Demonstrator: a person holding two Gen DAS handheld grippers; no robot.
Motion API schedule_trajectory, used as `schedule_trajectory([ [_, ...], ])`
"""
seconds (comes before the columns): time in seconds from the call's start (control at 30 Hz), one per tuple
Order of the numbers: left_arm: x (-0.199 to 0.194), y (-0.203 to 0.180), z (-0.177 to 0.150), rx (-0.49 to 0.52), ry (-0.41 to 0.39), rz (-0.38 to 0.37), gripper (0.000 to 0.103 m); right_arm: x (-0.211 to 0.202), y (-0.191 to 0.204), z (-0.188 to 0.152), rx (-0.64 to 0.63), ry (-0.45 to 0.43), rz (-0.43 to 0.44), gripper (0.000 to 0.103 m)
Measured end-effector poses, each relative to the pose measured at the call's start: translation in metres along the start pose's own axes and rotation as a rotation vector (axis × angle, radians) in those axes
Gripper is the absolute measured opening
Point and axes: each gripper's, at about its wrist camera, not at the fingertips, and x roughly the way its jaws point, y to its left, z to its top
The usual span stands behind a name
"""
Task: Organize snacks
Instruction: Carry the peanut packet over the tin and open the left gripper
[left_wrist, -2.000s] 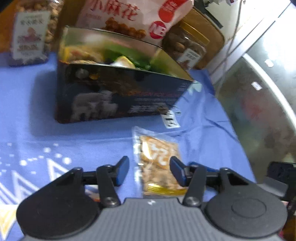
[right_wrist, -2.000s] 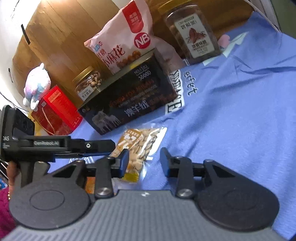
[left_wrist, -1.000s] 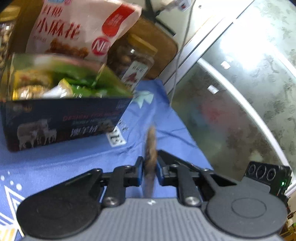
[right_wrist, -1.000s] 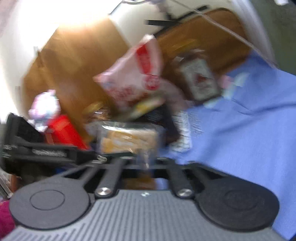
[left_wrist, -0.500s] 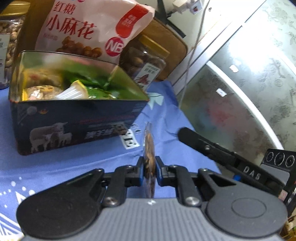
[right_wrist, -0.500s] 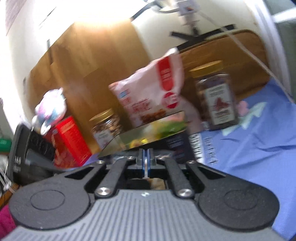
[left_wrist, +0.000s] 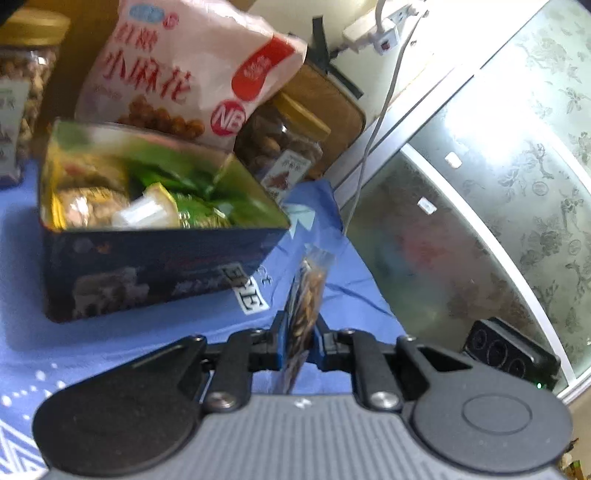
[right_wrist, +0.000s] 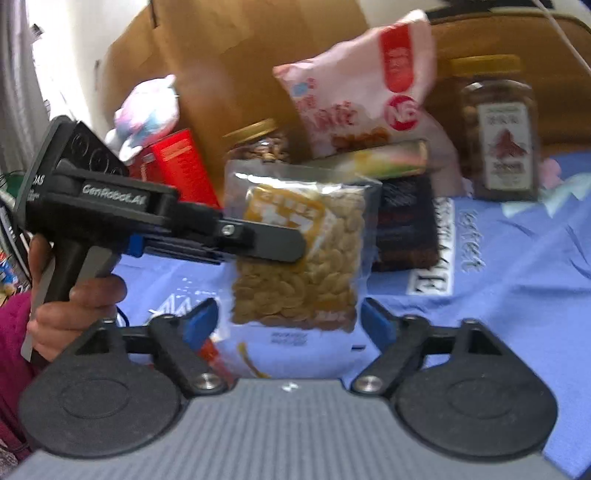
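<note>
Blue cloth (left_wrist: 325, 229) with white lettering covers the desk, wrinkled toward a frosted, flower-patterned glass panel (left_wrist: 517, 184). From the left wrist camera, the left tool (left_wrist: 299, 341) is clamped on a clear crinkly nut packet (left_wrist: 308, 291), seen edge-on and held upright above the cloth. Left of the packet sits an open rectangular dark tin (left_wrist: 147, 266) with a shiny gold inside, filled with green and pale wrapped snacks. Behind the tin leans a puffy pink snack bag (left_wrist: 184, 74), with a gold-lidded nut jar (left_wrist: 284, 151) at the tin's far right corner.

From the right wrist camera, the right tool (right_wrist: 290, 321) stands wide apart, its blue-padded fingers either side of the same nut packet (right_wrist: 299, 258) without touching it. The left tool (right_wrist: 266, 242) grips the packet flat-on from the left; a hand (right_wrist: 70, 306) holds its grey handle. Behind the packet are the dark tin (right_wrist: 402, 221), the pink bag (right_wrist: 362, 85), a labelled jar (right_wrist: 498, 129), a red box (right_wrist: 177, 166), and brown cardboard (right_wrist: 240, 55).
</note>
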Motion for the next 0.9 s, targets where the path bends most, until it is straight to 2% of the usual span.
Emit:
schedule_trajectory([
  [0.07, -0.011, -0.002, 0.006, 0.016, -0.033, 0.018, 0.015, -0.007, 0.007, 0.009, -0.005, -0.036, 0.036, 0.025],
  [0.1, -0.016, -0.002, 0.013, 0.02, -0.038, 0.001, 0.015, -0.01, 0.01, 0.015, 0.004, -0.053, 0.062, 0.018],
  [0.17, -0.023, -0.005, 0.028, 0.033, -0.058, 0.006, 0.015, -0.013, 0.014, 0.03, 0.001, -0.097, 0.065, 0.018],
  [0.3, -0.033, -0.018, 0.063, 0.111, -0.152, 0.082, 0.015, 0.001, 0.027, 0.062, -0.035, -0.166, 0.01, 0.021],
  [0.37, -0.032, -0.007, 0.077, 0.068, -0.181, 0.091, 0.015, 0.013, 0.031, 0.076, -0.067, -0.197, -0.052, 0.021],
  [0.43, -0.022, 0.014, 0.088, 0.008, -0.181, 0.105, 0.015, 0.028, 0.031, 0.082, -0.104, -0.208, -0.128, 0.021],
  [0.5, -0.006, 0.033, 0.092, -0.014, -0.158, 0.171, 0.015, 0.047, 0.024, 0.083, -0.122, -0.195, -0.198, 0.021],
  [0.57, 0.006, 0.049, 0.091, -0.029, -0.122, 0.232, 0.014, 0.058, 0.014, 0.08, -0.11, -0.168, -0.217, 0.021],
  [0.67, 0.012, 0.064, 0.084, -0.045, -0.093, 0.329, 0.024, 0.066, 0.006, 0.069, -0.088, -0.151, -0.221, 0.022],
  [0.7, 0.012, 0.061, 0.082, -0.002, -0.091, 0.369, 0.038, 0.064, 0.004, 0.066, -0.079, -0.151, -0.223, 0.024],
  [0.73, 0.012, 0.056, 0.08, 0.03, -0.086, 0.44, 0.05, 0.063, 0.001, 0.065, -0.064, -0.15, -0.224, 0.026],
  [0.77, 0.008, 0.049, 0.076, 0.078, -0.106, 0.499, 0.059, 0.06, -0.002, 0.063, -0.046, -0.152, -0.222, 0.026],
  [0.8, 0.004, 0.04, 0.072, 0.131, -0.122, 0.546, 0.061, 0.054, -0.005, 0.06, -0.029, -0.161, -0.218, 0.027],
  [0.83, -0.001, 0.032, 0.067, 0.176, -0.135, 0.563, 0.061, 0.051, -0.005, 0.059, -0.015, -0.167, -0.219, 0.027],
  [0.9, -0.016, 0.02, 0.062, 0.208, -0.156, 0.555, 0.061, 0.039, -0.006, 0.056, 0.024, -0.186, -0.217, 0.027],
])
